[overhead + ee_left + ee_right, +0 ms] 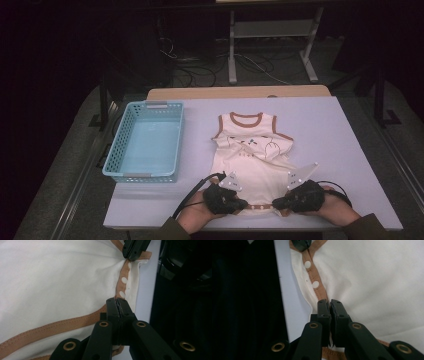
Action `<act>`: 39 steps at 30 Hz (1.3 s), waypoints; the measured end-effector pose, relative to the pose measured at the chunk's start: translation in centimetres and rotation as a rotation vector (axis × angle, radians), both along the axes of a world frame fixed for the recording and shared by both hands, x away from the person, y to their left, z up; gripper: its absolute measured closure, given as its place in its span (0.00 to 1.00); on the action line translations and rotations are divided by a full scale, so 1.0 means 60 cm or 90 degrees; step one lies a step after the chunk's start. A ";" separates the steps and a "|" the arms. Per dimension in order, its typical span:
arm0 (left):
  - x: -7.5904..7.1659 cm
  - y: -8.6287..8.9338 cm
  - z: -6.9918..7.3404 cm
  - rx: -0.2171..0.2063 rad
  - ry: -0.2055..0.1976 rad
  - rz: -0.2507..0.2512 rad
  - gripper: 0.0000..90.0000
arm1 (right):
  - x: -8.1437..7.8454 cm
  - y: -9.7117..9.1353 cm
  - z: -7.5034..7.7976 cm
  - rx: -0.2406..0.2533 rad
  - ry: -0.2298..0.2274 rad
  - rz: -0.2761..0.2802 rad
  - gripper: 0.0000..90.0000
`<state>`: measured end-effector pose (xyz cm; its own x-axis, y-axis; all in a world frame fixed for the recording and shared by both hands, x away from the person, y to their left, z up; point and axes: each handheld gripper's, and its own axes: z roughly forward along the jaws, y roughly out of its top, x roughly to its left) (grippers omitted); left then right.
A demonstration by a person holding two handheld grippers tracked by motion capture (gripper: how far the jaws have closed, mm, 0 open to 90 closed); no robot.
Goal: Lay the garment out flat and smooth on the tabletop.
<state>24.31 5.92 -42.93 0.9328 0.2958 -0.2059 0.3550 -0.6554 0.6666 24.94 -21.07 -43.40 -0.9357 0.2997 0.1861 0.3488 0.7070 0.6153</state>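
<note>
Covering most of the high view, a pale lavender tabletop (340, 150) is seen, smooth and rectangular, with a light wooden strip along its far edge. On its left part a light blue plastic basket (116, 150) is set, rectangular, its walls pierced by a regular lattice of small holes. Just right of the basket, well apart from it, a cream baby bodysuit (252, 155) is laid flat on the middle of the table, sleeveless, of soft knitted cloth, with tan ribbed binding at neck, armholes and leg openings. A cartoon animal face is printed on the chest; the small line of writing under it is too small to be read. Along the near crotch edge a tan snap strip (124, 277) is seen, stitched, with round white snaps. The strip's left end is clamped by the left gripper (117, 301), its black jaws pressed together on the binding. The right end is pinched likewise by the right gripper (329, 302).
</note>
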 end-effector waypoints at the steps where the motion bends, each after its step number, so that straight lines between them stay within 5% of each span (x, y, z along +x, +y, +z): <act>1: -0.005 0.002 0.001 0.002 0.000 -0.003 0.99 | 0.000 0.000 0.000 0.000 0.000 0.000 0.95; 12: -0.051 0.007 -0.002 -0.004 0.023 -0.027 0.98 | -0.043 0.001 0.002 0.009 0.023 0.039 0.95; 19: -0.056 0.009 -0.004 -0.012 0.019 -0.024 0.90 | -0.051 -0.003 0.001 0.019 0.036 0.038 0.88; 21: -0.053 0.012 -0.001 -0.016 0.010 -0.017 0.81 | -0.048 -0.006 0.006 0.041 0.037 0.009 0.75; 26: -0.039 0.023 0.005 -0.030 -0.009 0.011 0.67 | -0.030 -0.023 0.017 0.060 0.017 -0.054 0.61; 39: 0.023 0.058 0.017 -0.049 -0.048 0.088 0.41 | 0.051 -0.065 0.034 0.066 -0.007 -0.197 0.56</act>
<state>25.71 9.40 -41.91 0.8982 0.4078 -0.1642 0.3852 -0.5502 0.7409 27.97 -24.96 -41.37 -0.8050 0.5505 0.2212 0.5306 0.5013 0.6835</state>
